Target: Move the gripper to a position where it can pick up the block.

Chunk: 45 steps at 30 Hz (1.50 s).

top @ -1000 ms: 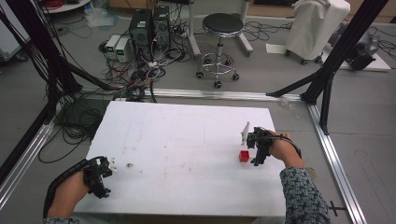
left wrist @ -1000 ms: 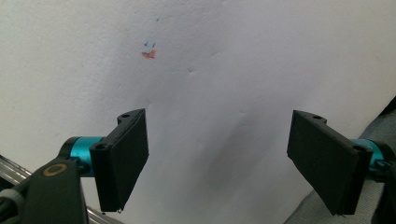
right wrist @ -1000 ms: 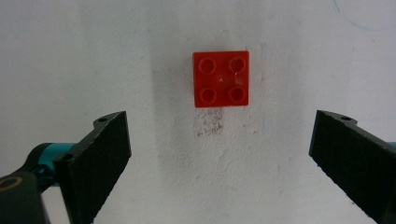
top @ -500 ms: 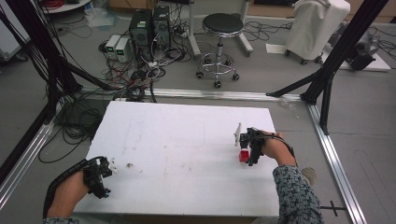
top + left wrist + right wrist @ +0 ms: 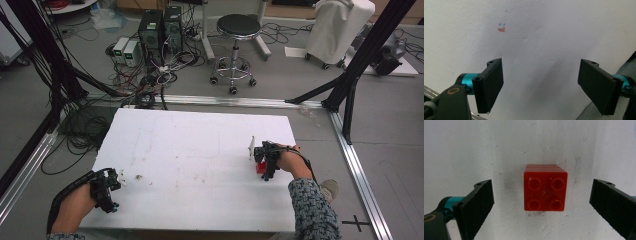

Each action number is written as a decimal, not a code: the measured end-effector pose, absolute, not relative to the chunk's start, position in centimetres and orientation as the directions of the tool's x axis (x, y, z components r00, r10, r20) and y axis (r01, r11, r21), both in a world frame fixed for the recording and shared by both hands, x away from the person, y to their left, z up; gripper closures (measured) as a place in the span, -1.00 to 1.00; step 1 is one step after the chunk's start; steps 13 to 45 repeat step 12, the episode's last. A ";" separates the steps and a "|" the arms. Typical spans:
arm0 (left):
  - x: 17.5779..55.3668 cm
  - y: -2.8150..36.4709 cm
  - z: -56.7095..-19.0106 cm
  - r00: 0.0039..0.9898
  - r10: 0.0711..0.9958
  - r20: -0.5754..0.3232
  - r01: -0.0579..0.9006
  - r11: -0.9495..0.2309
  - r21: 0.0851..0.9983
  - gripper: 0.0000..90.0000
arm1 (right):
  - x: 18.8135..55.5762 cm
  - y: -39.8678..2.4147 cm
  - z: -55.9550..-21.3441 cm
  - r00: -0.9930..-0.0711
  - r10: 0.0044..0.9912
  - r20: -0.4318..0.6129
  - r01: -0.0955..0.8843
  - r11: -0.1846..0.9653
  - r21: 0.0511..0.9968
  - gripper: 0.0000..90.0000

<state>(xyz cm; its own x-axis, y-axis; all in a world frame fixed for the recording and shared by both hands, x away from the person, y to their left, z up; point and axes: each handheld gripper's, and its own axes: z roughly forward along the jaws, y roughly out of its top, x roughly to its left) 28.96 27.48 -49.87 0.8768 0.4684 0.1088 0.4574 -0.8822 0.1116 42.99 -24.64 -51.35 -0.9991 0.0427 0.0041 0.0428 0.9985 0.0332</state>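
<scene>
Right gripper [image 5: 541,202] hovers, jaws wide apart, straddling the small red four-stud plastic brick [image 5: 545,191] on the white foam tabletop [image 5: 200,150]; left gripper [image 5: 540,82], jaws apart, waits at seven o'clock.

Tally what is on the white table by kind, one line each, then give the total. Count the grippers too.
Red studded brick: 1
Hand-held grippers: 2, the left gripper at the near left corner, jaws apart over bare table, and the right gripper at the brick, jaws apart on either side of it
Total: 3
</scene>
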 end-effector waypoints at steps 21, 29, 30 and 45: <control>29.0 27.4 -49.9 0.878 0.465 0.111 0.455 -0.885 0.103 -0.54 | 43.2 -24.7 -51.4 -0.999 0.043 0.003 0.044 0.998 0.044 -0.89; 29.0 27.4 -49.9 0.878 0.465 0.111 0.455 -0.885 0.103 -0.54 | 43.2 -24.7 -51.4 -0.999 0.043 0.003 0.044 0.998 0.044 -0.89; 29.0 27.4 -49.9 0.878 0.465 0.111 0.455 -0.885 0.103 -0.54 | 43.2 -24.7 -51.4 -0.999 0.043 0.003 0.044 0.998 0.044 -0.89; 29.0 27.4 -49.9 0.878 0.465 0.111 0.455 -0.885 0.103 -0.54 | 43.2 -24.7 -51.4 -0.999 0.043 0.003 0.044 0.998 0.044 -0.89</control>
